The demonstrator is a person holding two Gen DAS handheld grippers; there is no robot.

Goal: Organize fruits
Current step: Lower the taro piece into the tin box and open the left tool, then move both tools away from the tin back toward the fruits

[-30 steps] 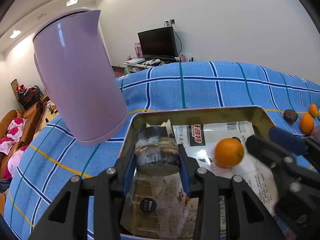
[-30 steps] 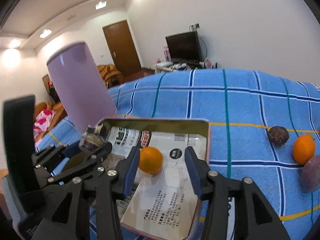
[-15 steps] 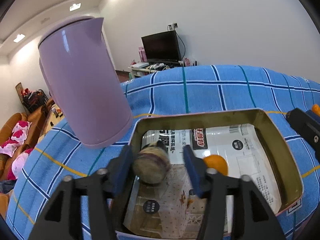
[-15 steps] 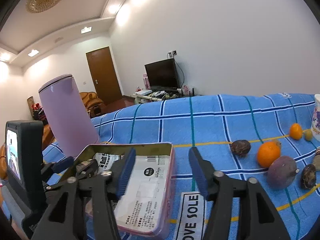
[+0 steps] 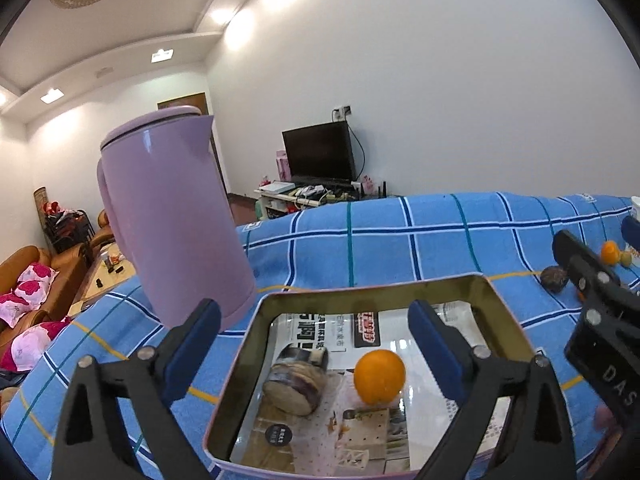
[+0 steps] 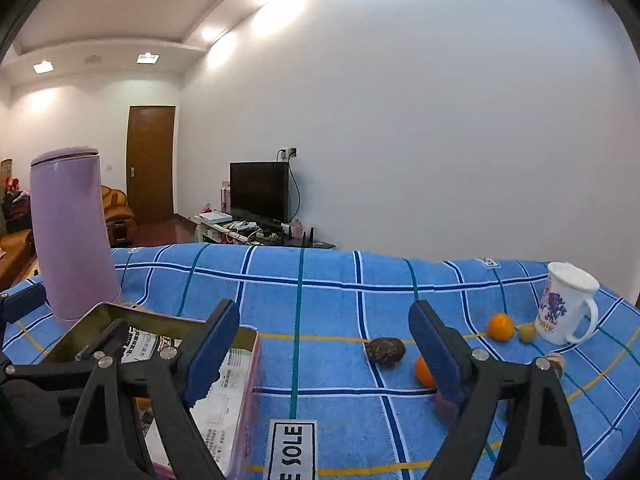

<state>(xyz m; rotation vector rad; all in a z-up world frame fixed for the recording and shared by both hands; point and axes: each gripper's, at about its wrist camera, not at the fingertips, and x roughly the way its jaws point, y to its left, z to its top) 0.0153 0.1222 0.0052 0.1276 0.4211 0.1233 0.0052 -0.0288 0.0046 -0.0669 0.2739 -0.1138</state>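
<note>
A gold-rimmed tin (image 5: 376,286) lined with printed paper holds a striped purple-brown fruit (image 5: 296,384) and an orange (image 5: 379,376), lying apart. My left gripper (image 5: 314,320) hangs above them, its jaws opening wide and touching neither. My right gripper (image 6: 324,320) hovers over the blue checked cloth to the right of the tin (image 6: 160,318); its jaws are opening too, with nothing between them. Loose on the cloth lie a dark brown fruit (image 6: 386,351), an orange (image 6: 422,372) half hidden behind the right finger, a farther orange (image 6: 500,326) and a small yellowish fruit (image 6: 528,334).
A tall lilac kettle (image 5: 172,224) stands just left of the tin's far corner. A white printed mug (image 6: 568,308) stands at the far right by the loose fruit. The table drops off behind, with a TV stand and sofas beyond.
Both grippers opened, letting go of the purple-brown fruit and the orange in the tin. Both rose and tilted up; the right one swung right, away from the tin.
</note>
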